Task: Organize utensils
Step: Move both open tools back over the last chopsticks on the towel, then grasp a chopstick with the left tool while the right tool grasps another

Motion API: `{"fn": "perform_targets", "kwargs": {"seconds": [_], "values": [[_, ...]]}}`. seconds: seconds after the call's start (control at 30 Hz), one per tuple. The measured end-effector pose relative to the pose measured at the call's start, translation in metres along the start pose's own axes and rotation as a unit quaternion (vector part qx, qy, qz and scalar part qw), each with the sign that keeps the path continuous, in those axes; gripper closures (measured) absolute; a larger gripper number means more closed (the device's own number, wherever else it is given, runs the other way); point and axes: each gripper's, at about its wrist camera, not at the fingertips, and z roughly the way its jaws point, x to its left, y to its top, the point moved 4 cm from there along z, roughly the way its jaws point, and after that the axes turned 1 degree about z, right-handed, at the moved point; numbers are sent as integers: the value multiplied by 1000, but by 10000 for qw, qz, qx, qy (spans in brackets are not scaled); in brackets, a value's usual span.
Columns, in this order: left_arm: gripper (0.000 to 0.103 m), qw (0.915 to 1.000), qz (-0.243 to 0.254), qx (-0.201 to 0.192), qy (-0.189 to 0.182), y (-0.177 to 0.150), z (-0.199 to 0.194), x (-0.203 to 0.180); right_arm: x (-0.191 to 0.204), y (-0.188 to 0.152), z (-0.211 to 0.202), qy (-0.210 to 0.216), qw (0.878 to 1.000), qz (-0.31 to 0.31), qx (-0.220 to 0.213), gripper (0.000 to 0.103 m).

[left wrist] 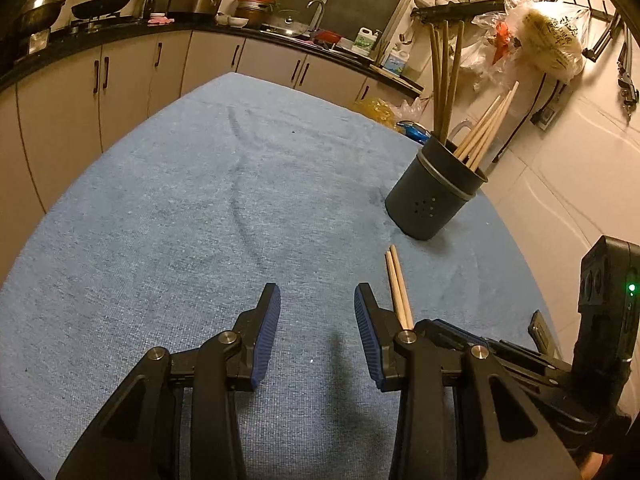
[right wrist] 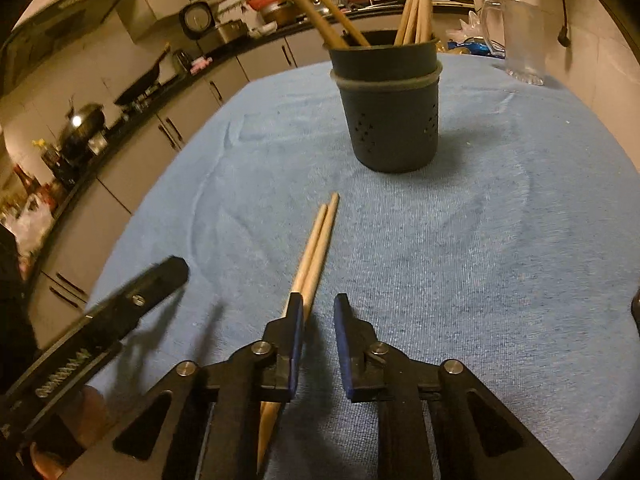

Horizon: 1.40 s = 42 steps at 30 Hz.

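Note:
A pair of pale wooden chopsticks (right wrist: 320, 236) lies side by side on the blue cloth (right wrist: 480, 260), tips toward a dark round holder (right wrist: 390, 120) that stands upright with several chopsticks and longer sticks in it. My right gripper (right wrist: 318, 300) is low over the pair's near half. Its jaws are narrow, with bare cloth showing between the pads. The pair touches the left pad's tip and runs under that finger. My left gripper (left wrist: 317, 292) hangs open over bare cloth with nothing in it, just left of the chopsticks (left wrist: 398, 288). The holder (left wrist: 432, 196) stands beyond to the right.
A clear glass jug (right wrist: 520, 40) stands behind the holder near the wall. Plastic bags (left wrist: 536, 36) hang on a wall rack at right. Cabinets and a counter with a wok (left wrist: 108, 2) run beyond the table's far edge. The right tool's black frame (left wrist: 520, 356) sits close beside my left gripper.

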Motion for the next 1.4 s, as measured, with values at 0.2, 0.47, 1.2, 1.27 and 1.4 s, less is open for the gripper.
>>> {"fn": "perform_targets", "kwargs": {"seconds": [0.2,0.47,1.2,1.27,1.4], "values": [[66,10000,-25,13,21,1,2,0,10,1,3,-76,9995,-286,107,87],[66,10000,1,78,17,0,5,-2,8,7,10,-290,9981,-442,321,92],[66,9850,827,1512,-101,-2,36,-57,-68,29,-1,-405,9953,-3,882,92],[66,9797,974,1753,25,-1,47,-66,-69,34,2,-409,9951,9,895,93],[86,9719,1212,1967,445,2,67,-77,-72,35,3,-336,9957,42,863,95]]}}
